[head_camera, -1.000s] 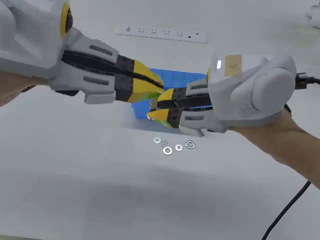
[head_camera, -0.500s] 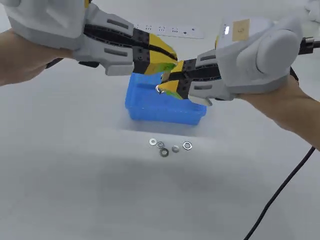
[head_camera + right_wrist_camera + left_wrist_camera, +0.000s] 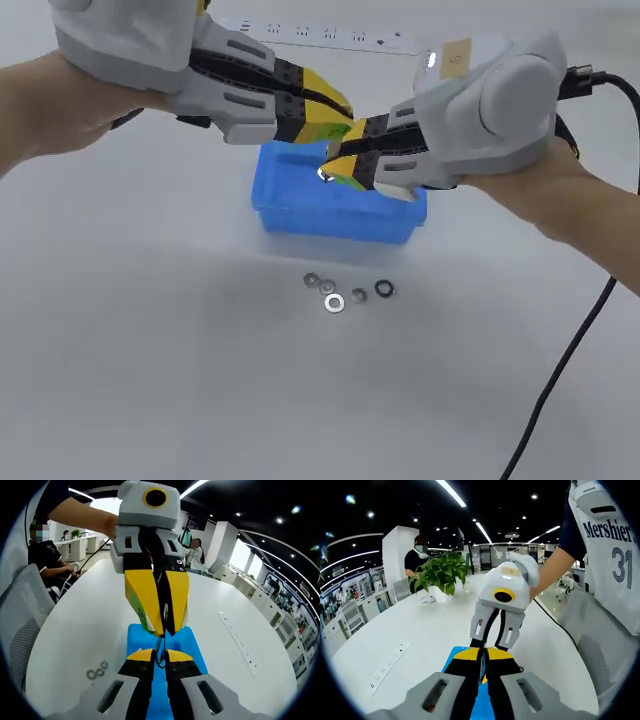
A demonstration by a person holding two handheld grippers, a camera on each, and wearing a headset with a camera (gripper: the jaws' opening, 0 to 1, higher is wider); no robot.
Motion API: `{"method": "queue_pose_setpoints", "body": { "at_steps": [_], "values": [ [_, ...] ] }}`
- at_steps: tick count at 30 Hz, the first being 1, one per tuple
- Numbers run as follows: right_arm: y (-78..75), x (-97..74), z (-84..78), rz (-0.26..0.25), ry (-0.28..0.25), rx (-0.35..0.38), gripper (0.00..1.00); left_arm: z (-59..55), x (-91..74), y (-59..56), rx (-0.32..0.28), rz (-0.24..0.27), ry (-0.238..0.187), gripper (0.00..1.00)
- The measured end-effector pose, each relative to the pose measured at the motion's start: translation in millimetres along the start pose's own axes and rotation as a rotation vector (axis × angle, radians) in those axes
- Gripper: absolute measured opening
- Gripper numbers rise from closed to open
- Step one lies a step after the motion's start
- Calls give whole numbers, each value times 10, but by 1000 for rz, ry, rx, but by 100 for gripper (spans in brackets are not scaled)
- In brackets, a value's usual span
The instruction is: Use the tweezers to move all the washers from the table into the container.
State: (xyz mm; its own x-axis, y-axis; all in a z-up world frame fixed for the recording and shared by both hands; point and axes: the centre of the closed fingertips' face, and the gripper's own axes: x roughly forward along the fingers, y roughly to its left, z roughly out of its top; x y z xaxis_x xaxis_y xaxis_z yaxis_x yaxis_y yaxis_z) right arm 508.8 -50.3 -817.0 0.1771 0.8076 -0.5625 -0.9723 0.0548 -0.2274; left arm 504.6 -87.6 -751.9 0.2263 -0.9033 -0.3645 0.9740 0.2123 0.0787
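The two grippers meet tip to tip over the blue container (image 3: 300, 215), and I think the reason is the thin tool between them. In the right gripper view the metal tweezers (image 3: 160, 645) come out from the tips of the left gripper (image 3: 345, 118) and end between the tips of the right gripper (image 3: 340, 168). Both pairs of jaws are pressed almost together. The left one seems to carry the tail of the tweezers, and the right one seems to squeeze their two arms near the point; this is my reading, because the contact itself is very small in the pictures. At the point of the tweezers a single washer (image 3: 325, 176) is pinched. It sits just at the tips of the right gripper and over the open container, near its middle, not touching the wall. So the carrying step looks nearly finished and the release is what remains. Five loose washers (image 3: 345, 292) lie close together on the white table (image 3: 150, 350), a little in front of the container, well apart from both grippers.
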Motion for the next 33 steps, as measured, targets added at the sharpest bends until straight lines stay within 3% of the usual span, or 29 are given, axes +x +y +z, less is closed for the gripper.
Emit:
{"method": "queue_pose_setpoints", "body": {
  "at_steps": [2,14,18,19,24,33],
  "values": [
    [3,28,-60,4,13,0,9,-115,24,54,-5,2,13,7],
    [26,100,-228,20,29,32,9,-316,87,130,-45,-9,21,7],
    [43,124,-260,22,29,45,9,-351,102,119,-51,-17,28,7],
    [33,122,-249,18,18,59,9,-331,105,107,-78,-19,14,7],
    [-13,133,-276,14,13,74,10,-354,123,137,-76,-9,18,7],
    [-17,122,-277,9,12,95,11,-336,154,54,-86,-21,26,6]
  ]
}}
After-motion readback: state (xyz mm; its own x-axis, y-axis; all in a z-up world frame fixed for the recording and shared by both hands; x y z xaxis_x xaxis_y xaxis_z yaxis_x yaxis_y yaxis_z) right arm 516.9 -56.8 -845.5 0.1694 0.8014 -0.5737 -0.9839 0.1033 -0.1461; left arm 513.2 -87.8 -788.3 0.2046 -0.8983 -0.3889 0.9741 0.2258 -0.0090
